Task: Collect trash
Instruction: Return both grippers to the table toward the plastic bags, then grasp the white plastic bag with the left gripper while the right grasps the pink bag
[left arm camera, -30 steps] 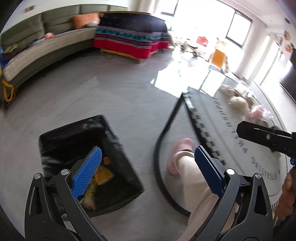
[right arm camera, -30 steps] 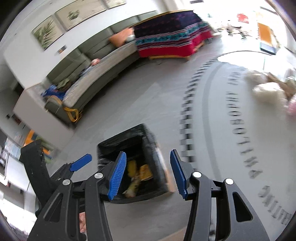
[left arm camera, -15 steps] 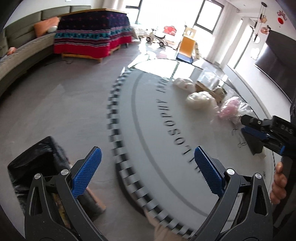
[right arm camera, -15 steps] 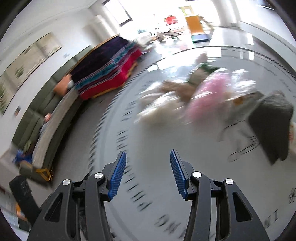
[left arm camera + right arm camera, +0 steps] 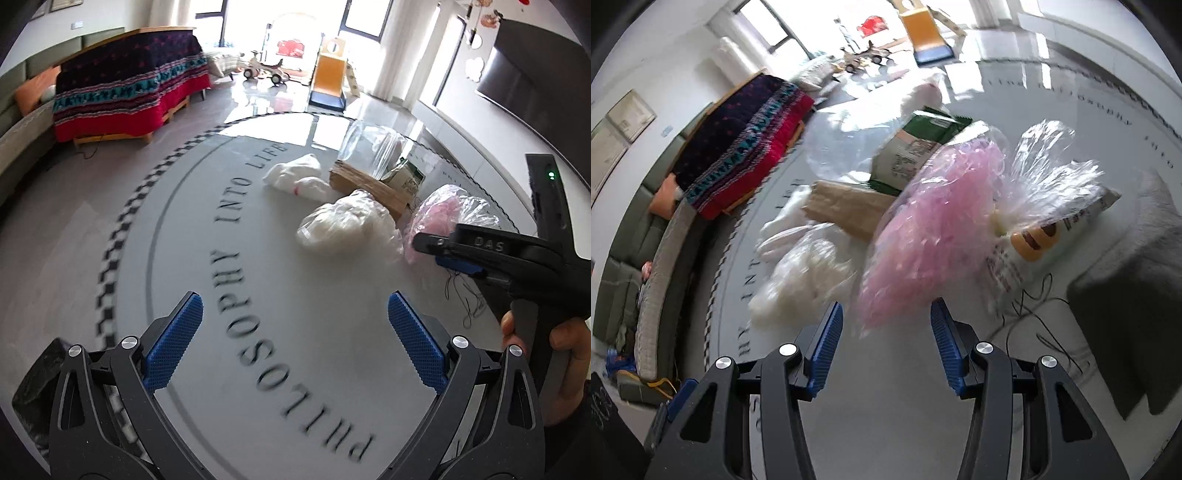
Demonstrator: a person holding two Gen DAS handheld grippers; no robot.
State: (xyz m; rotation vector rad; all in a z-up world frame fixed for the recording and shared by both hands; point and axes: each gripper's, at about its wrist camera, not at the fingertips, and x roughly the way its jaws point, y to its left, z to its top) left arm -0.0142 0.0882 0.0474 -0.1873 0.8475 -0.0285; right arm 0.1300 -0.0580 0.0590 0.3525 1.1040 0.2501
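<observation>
Trash lies in a pile on a round grey rug [image 5: 258,258]. A clear bag of pink shreds [image 5: 923,229] sits just ahead of my right gripper [image 5: 886,332], which is open and empty, its jaws on either side of the bag's near end. A clear bag of white stuffing [image 5: 805,273] lies to its left, also in the left wrist view [image 5: 343,225]. A brown paper bag [image 5: 849,206], a green-and-white packet [image 5: 916,147] and a white plastic bag [image 5: 295,177] lie behind. My left gripper [image 5: 295,332] is open and empty over bare rug. The right gripper [image 5: 480,254] shows there beside the pink bag [image 5: 443,210].
A black bin's corner [image 5: 37,384] is at the lower left. A dark grey cloth [image 5: 1126,302] and loose black thread [image 5: 1034,317] lie right of the pink bag. A table with a red patterned cover [image 5: 125,85], a green sofa [image 5: 635,236] and toys [image 5: 328,74] stand further off.
Both grippers swung away from the black bin and over the rug to the trash pile. The right gripper has closed in on the pink bag. Both stay open.
</observation>
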